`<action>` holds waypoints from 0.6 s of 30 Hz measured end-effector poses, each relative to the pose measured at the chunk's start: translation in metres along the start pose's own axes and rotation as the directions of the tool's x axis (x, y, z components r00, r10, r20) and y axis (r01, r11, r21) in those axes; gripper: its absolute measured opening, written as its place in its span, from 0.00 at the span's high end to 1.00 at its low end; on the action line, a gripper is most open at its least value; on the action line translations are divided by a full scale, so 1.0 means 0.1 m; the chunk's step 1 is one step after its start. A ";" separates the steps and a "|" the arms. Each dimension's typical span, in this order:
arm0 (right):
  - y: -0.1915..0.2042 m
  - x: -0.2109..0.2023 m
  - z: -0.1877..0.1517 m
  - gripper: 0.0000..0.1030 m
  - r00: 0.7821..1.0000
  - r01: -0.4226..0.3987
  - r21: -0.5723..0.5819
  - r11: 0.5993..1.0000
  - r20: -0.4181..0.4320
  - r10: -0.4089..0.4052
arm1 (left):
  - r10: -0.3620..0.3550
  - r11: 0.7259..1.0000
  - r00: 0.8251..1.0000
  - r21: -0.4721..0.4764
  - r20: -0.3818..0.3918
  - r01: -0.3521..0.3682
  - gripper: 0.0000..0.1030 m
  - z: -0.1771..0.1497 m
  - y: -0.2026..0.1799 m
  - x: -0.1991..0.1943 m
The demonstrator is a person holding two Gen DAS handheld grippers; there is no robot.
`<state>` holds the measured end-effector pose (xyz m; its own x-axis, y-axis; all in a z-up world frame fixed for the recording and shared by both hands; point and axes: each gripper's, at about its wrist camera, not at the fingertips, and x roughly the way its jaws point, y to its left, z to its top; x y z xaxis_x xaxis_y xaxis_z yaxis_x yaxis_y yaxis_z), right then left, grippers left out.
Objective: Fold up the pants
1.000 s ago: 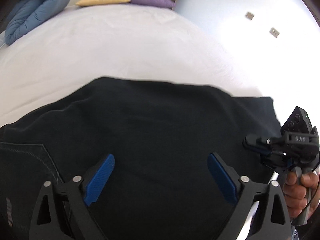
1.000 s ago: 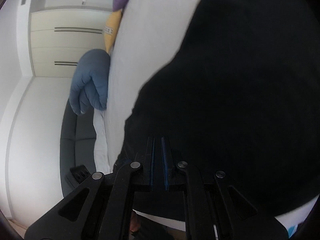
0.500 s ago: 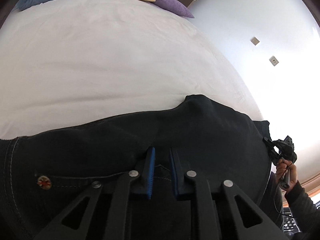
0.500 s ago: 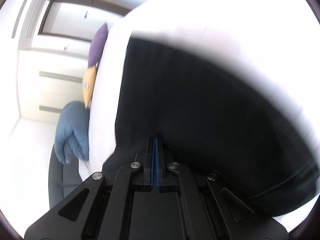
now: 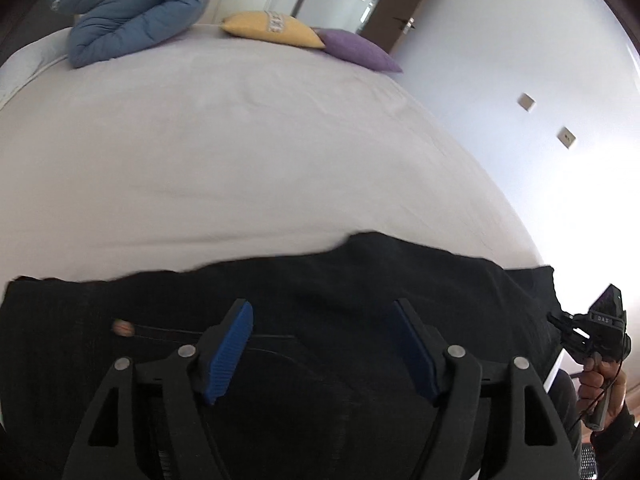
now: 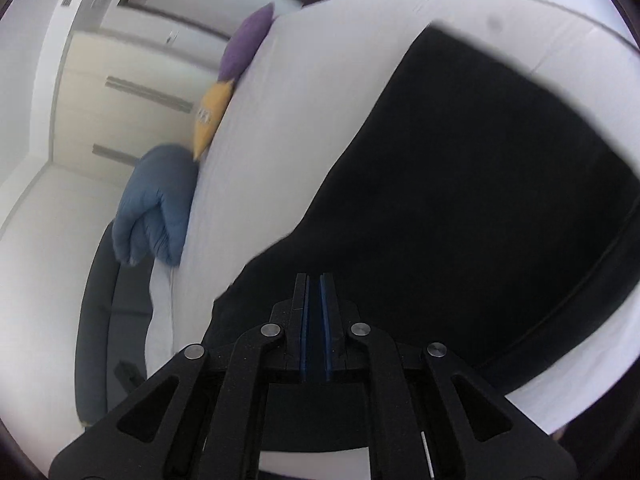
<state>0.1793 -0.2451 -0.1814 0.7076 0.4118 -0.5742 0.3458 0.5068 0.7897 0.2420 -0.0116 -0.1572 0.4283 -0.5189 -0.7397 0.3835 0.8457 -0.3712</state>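
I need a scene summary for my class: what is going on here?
A person with a handheld gripper in each hand is folding black denim pants on a white bed. The left gripper hangs open over the pants, its jaws having just opened. The right gripper is shut at the pants' edge; whether it pinches cloth is unclear.

pants: dark matt denim, pale stitching, small metal rivet. bed: smooth white cloth sheet, faint creases. duvet: blue quilted fabric, puffy. left tool: matt black plastic, ribbed blue pads, silvery metal pins.
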 end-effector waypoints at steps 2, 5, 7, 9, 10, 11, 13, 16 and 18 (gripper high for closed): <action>0.06 0.36 -0.19 0.95 0.997 0.009 -0.003 1.000 -0.074 -0.009 | -0.004 0.999 0.997 0.037 -0.075 0.006 0.28 -0.15 -0.30 0.31; -0.23 0.51 -0.25 0.96 0.995 0.026 0.043 0.999 -0.101 -0.022 | 0.072 0.993 0.992 0.103 -0.099 -0.062 0.29 -0.39 -0.39 0.49; -0.35 0.53 -0.01 0.96 0.999 0.016 0.097 0.995 -0.030 -0.013 | 0.071 0.993 0.993 0.096 -0.094 -0.062 0.29 -0.43 -0.36 0.44; -0.83 0.22 0.35 0.96 0.996 0.037 0.130 0.991 0.072 -0.046 | 0.105 0.990 0.990 0.108 -0.095 -0.095 0.29 -0.43 -0.32 0.36; -0.97 -0.05 0.47 0.96 0.990 0.063 0.155 0.986 0.114 -0.081 | 0.139 0.985 0.986 0.115 -0.096 -0.127 0.29 -0.44 -0.29 0.34; -1.05 -0.20 0.52 0.96 0.979 0.093 0.180 0.979 0.162 -0.123 | 0.158 0.983 0.983 0.113 -0.095 -0.147 0.29 -0.44 -0.26 0.32; -1.14 -0.57 0.58 0.95 0.954 0.121 0.222 0.968 0.243 -0.175 | 0.178 0.982 0.981 0.081 -0.081 -0.172 0.29 -0.44 -0.23 0.22; -0.96 -0.88 0.52 0.36 0.913 0.205 0.196 0.959 0.316 -0.260 | 0.179 0.982 0.983 0.060 -0.046 -0.176 0.25 -0.45 -0.32 0.05; -0.96 -1.01 0.38 0.00 0.892 0.157 0.203 0.966 0.391 -0.227 | 0.155 0.987 0.987 0.058 -0.033 -0.153 0.18 -0.46 -0.45 0.01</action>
<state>0.0981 -0.3639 -0.1910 0.7934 -0.0437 -0.6072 0.5706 0.4008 0.7168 0.1876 -0.0438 -0.1669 0.4554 -0.3776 -0.8063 0.3603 0.9063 -0.2209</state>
